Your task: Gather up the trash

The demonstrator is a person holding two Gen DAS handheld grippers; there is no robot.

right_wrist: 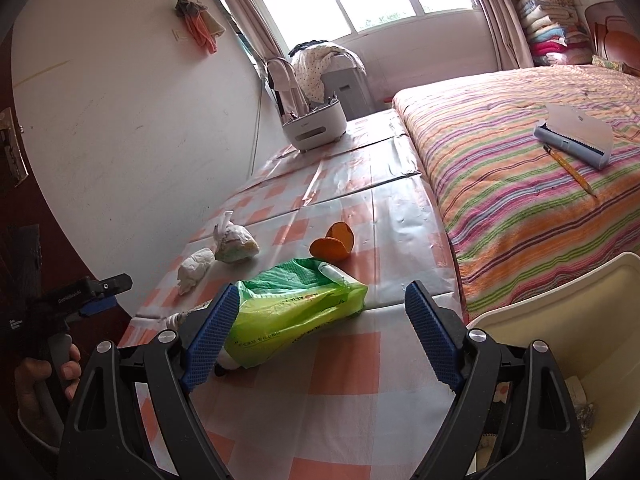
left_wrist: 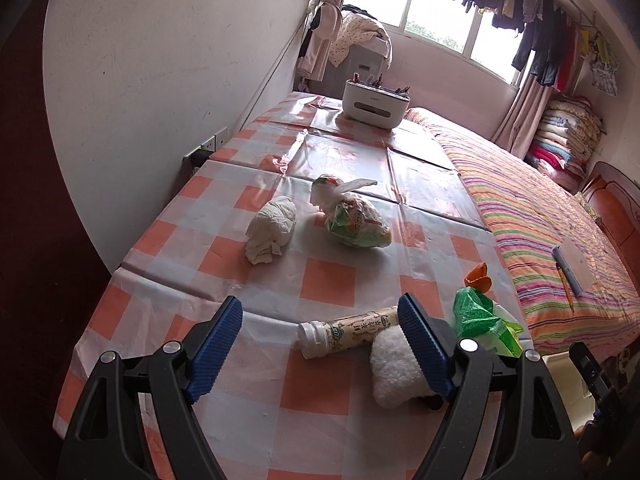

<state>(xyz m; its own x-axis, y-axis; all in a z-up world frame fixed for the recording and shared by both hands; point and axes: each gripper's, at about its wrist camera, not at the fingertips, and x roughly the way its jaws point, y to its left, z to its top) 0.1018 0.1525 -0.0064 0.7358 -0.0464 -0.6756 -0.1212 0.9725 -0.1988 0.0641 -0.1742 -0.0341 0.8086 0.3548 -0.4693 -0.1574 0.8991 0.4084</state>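
While both claws stand released with nothing between their pads, the trash lies scattered over the checked tablecloth (left_wrist: pixel 328 284) and none of it is in hand. In the left wrist view the left gripper (left_wrist: pixel 320 344) hovers over the near edge of the table, and the capped bottle (left_wrist: pixel 344 332) lies on its side at about twelve o'clock from the jaw gap, its cap toward nine o'clock. A white fluffy cloth (left_wrist: pixel 394 368) sits just at the inner face of the right-hand pad, at about three o'clock. Farther off, near eleven o'clock, rest a crumpled tissue (left_wrist: pixel 272 228) and a knotted food bag (left_wrist: pixel 356 220). In the right wrist view the right gripper (right_wrist: pixel 320 340) faces the green plastic bag (right_wrist: pixel 296 308), which spreads from the left-hand pad toward twelve o'clock; the orange peel (right_wrist: pixel 332 244) lies beyond it, and the cream bin (right_wrist: pixel 560 320) stands at about three o'clock beside the table's edge. The bag looks like the right claw's likely target. To do it well, I would drive the pads forward until they straddle the bag's bulk, not just its loose film, and clench low, since thin plastic will likely slip or tear. The left claw should square itself across the bottle's body, clear of the cloth, or it may roll away.
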